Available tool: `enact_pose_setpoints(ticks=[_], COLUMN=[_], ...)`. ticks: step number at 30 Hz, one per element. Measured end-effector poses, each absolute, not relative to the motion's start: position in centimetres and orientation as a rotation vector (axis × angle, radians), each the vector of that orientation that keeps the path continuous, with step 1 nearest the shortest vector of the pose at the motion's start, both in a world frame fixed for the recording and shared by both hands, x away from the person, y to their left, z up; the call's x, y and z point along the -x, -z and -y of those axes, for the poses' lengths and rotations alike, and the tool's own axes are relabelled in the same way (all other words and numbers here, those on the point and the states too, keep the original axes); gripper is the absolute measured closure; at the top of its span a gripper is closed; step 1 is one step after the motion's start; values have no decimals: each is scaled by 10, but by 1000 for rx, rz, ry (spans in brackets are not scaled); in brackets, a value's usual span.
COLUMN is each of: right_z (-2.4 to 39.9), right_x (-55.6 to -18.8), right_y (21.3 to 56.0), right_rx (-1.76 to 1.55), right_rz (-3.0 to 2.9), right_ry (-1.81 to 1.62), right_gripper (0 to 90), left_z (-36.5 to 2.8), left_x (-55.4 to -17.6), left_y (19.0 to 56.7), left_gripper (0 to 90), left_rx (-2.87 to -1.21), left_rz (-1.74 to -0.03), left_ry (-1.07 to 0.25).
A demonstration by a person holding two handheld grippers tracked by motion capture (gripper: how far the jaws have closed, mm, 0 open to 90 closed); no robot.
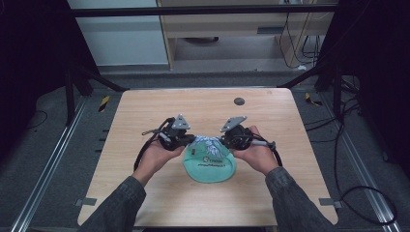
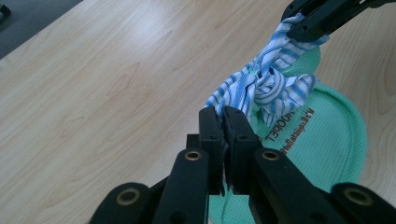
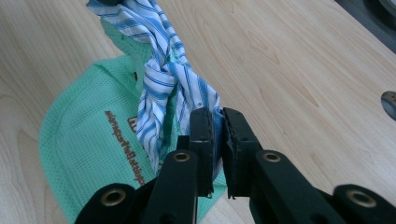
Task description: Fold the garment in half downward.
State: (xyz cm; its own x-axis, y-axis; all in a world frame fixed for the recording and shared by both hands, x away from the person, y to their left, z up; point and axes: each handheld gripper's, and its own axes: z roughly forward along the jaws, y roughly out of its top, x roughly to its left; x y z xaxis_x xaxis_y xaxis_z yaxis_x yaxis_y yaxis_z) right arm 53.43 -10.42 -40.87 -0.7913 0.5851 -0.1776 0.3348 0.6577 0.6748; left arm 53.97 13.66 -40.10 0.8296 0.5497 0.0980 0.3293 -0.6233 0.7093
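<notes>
Striped cloth (image 2: 268,84), blue and white, is knotted at its middle and strung between your two grippers, just above the green cloth (image 1: 209,166). That green piece lies flat on the wooden table (image 1: 145,111), near the middle of its front half, and carries a line of dark lettering. Your left gripper (image 2: 223,122) is clenched on one end of the striped cloth; the fabric comes out right at the jaw tips. Your right gripper (image 3: 215,122) is clamped on the other end, with blue fabric pinched between the pads. From above, both grippers sit close together over the far edge of the green cloth, tips pointing at each other, the knot between them. Part of the striped cloth hangs down onto the green one. Round dark disc (image 1: 239,101) sits on the table farther back, well apart from all this.
</notes>
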Motion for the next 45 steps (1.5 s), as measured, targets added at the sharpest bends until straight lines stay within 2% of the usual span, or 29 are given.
enact_pose_setpoints(ticks=[28, 45], right_z=[104, 104], right_x=[-507, -489], right_y=[441, 446], right_rx=[-697, -666], right_rz=[-2560, -2595], right_ry=[-899, -920], right_gripper=[819, 781], left_z=[-139, -144], left_x=[-509, -494], left_y=[434, 448], left_gripper=[865, 832], left_rx=[-2325, -2335], left_rz=[-615, -593], left_ry=[-330, -302])
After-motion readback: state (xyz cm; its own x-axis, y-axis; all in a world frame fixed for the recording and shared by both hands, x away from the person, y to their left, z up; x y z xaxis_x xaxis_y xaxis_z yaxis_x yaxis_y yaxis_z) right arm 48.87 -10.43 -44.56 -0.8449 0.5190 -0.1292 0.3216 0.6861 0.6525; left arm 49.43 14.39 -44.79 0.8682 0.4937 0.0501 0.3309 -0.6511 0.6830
